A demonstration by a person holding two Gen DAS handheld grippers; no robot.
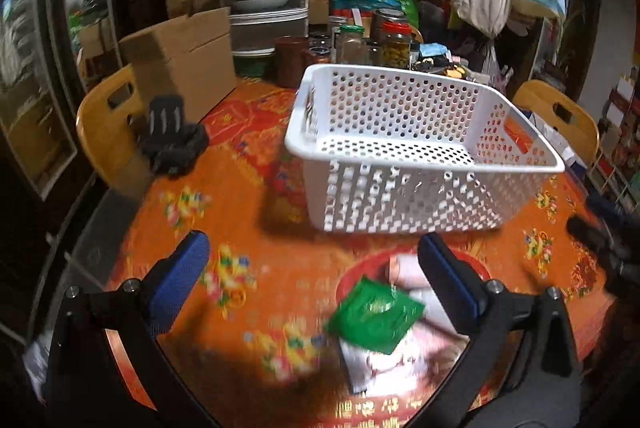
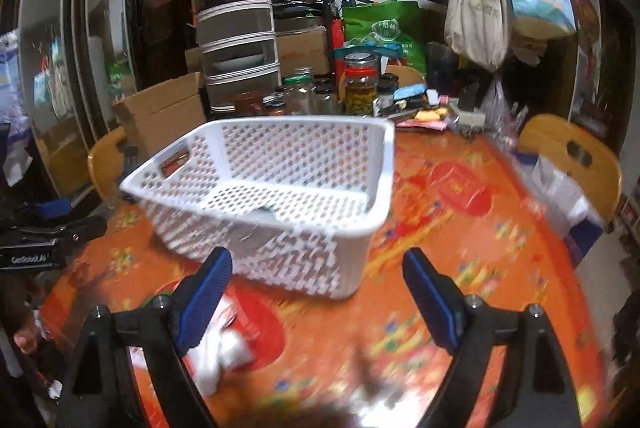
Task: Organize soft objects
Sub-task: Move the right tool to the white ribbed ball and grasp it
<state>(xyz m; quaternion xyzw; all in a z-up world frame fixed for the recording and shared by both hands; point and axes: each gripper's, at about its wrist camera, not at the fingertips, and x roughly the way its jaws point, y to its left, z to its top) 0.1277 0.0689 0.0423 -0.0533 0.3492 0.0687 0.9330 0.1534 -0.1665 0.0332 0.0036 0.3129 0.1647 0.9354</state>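
Setting: cluttered home dining/storage room.
Round table (image 1: 248,228) carried an orange floral cloth; wooden chairs (image 2: 568,151), food jars (image 2: 360,87), cardboard boxes (image 1: 180,63), stacked mesh food covers (image 2: 236,27), hanging tote bags (image 2: 476,7). Left-edge unit was possibly a glass-fronted cabinet.

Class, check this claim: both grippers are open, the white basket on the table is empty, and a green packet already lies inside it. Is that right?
One point is wrong. The green packet is not in the basket; it lies on the table in front of it, between the left gripper's fingers, as the left wrist view shows. The basket is empty, and both the left and the right gripper are open.
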